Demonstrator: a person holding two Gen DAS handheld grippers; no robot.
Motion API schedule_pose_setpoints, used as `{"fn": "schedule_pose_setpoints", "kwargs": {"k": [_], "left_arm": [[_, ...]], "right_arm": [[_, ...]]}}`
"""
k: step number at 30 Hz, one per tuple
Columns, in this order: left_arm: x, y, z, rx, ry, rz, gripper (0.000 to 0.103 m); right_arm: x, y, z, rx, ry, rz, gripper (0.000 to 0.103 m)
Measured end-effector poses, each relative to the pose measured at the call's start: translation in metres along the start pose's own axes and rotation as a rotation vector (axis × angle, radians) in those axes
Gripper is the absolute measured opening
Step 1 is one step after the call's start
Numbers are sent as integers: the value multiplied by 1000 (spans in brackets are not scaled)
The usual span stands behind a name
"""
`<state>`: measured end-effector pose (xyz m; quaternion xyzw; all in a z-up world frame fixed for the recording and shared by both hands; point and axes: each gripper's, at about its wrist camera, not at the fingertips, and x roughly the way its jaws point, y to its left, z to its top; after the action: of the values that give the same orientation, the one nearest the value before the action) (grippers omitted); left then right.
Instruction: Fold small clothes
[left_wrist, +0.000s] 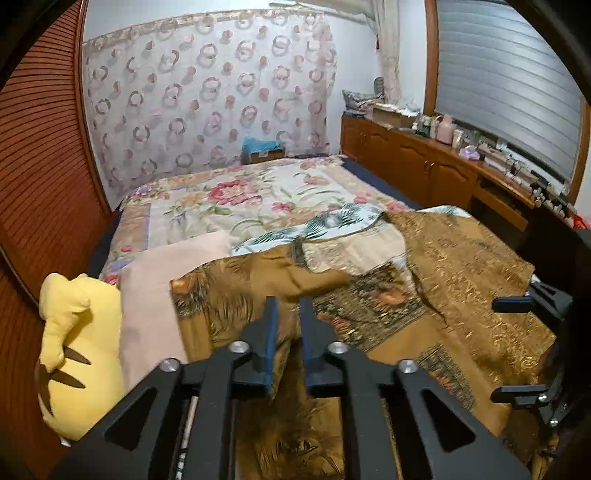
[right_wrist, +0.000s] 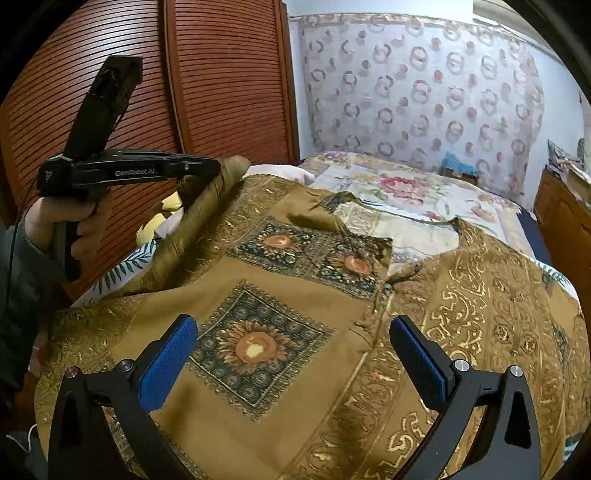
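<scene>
Spread over a floral bedspread (right_wrist: 424, 192), the brown patterned garment (right_wrist: 295, 295) is lying mostly flat. The left gripper (left_wrist: 288, 310) is pinching a rolled sleeve (right_wrist: 207, 206) between nearly closed jaws and lifting it; the right gripper (right_wrist: 291, 332) is hovering wide open, empty, above the chest. The cloth looks thin, light and limp, so hems and sleeve ends seem the best holds.

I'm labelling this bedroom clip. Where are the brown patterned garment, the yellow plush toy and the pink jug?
Brown patterned garment (right_wrist: 258, 347): right wrist view, sunflower square on its front.
Yellow plush toy (left_wrist: 79, 332): left wrist view, its body.
Pink jug (left_wrist: 445, 129): left wrist view, its side.
</scene>
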<state>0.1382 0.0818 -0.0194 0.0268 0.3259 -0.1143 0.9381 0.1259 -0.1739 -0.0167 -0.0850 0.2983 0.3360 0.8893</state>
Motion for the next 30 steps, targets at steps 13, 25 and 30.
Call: {"fn": "schedule_pose_setpoints", "kwargs": {"k": [13, 25, 30], "left_arm": [[-38, 28, -48, -104, -31, 48, 78], [-65, 49, -94, -197, -52, 152, 78], [-70, 51, -102, -199, -55, 167, 78]], "right_arm": [[2, -2, 10, -21, -20, 24, 96], [40, 26, 53, -144, -25, 114, 87], [75, 39, 74, -169, -18, 162, 72]]}}
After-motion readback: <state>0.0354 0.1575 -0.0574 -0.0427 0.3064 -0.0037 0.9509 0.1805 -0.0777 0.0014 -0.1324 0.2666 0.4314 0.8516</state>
